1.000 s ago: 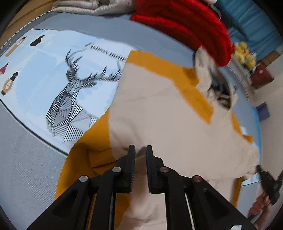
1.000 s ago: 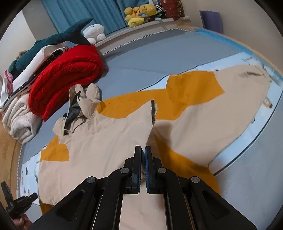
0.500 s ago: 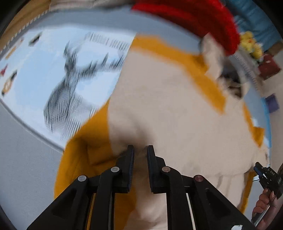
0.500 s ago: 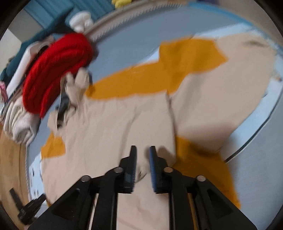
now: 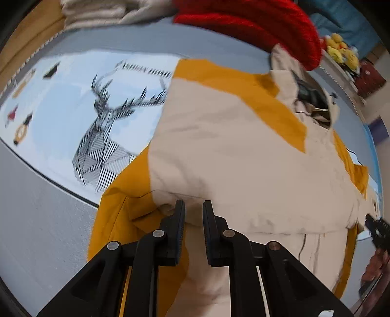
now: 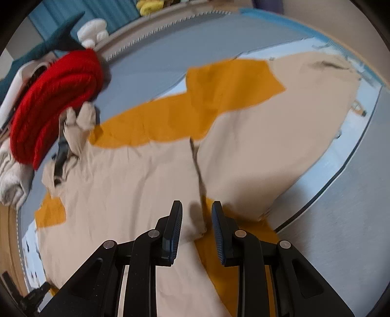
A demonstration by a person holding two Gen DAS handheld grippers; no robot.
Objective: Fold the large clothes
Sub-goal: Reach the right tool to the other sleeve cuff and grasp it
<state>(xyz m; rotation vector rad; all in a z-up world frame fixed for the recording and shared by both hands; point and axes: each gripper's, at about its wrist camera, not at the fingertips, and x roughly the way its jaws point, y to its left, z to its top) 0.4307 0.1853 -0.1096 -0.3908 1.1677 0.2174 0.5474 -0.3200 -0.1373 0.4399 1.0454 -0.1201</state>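
Bed [image 5: 43,219] | red blanket [image 6: 56,97] beside jacket [image 6: 121,175] | left jaws pinch jacket | right jaws released

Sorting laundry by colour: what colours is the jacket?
Beige with mustard-yellow panels; the jacket shows best in the right wrist view.

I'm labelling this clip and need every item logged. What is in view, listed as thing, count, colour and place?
jacket: one, beige with mustard panels, spread on the bed, its hood towards the red blanket
sheet: one, pale blue with a black deer print, under the jacket
bed cover: one, grey, beneath everything
red blanket: one, red, folded, past the hood
pale folded fabrics: a pile, cream, beside the red blanket
plush toys: several, yellow, on the far ledge; a teal shark-like one behind the red blanket
curtain: teal, in the background
left gripper: black, fabric between its fingers
right gripper: black, jaws just opened over the jacket's edge
hand: one, at the right edge
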